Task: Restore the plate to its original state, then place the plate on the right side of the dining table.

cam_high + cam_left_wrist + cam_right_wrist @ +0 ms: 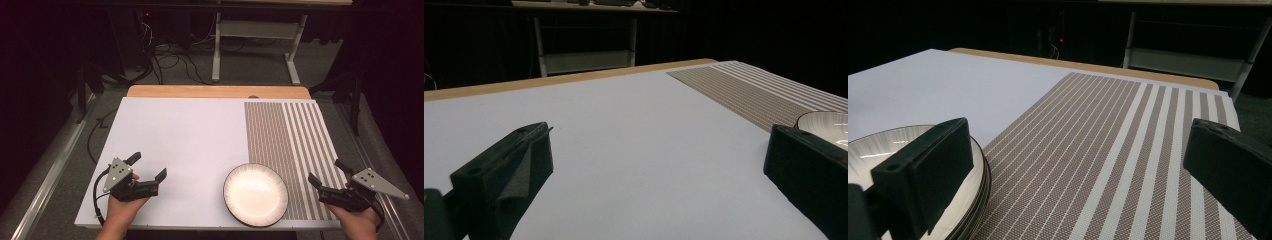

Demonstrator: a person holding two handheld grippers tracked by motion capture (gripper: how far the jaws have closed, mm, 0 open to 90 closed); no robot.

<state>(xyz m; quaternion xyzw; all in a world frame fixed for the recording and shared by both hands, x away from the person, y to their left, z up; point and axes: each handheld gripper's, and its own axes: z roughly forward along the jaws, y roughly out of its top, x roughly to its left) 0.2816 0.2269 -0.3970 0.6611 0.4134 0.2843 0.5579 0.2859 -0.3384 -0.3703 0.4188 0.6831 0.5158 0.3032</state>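
White tabletop (180, 135): left gripper (148, 168) and right gripper (326, 172) rest low, jaws spread, flanking plate (255, 194)

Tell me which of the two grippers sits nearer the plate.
The right gripper, over the striped mat beside the plate; the left gripper hovers farther away across bare white surface.

Looks like lab: dark room, loose cables (170, 60) on grey floor, metal bench frame (255, 45) behind white-topped table (180, 135).

Black jaws, grey triangular plates, black cables
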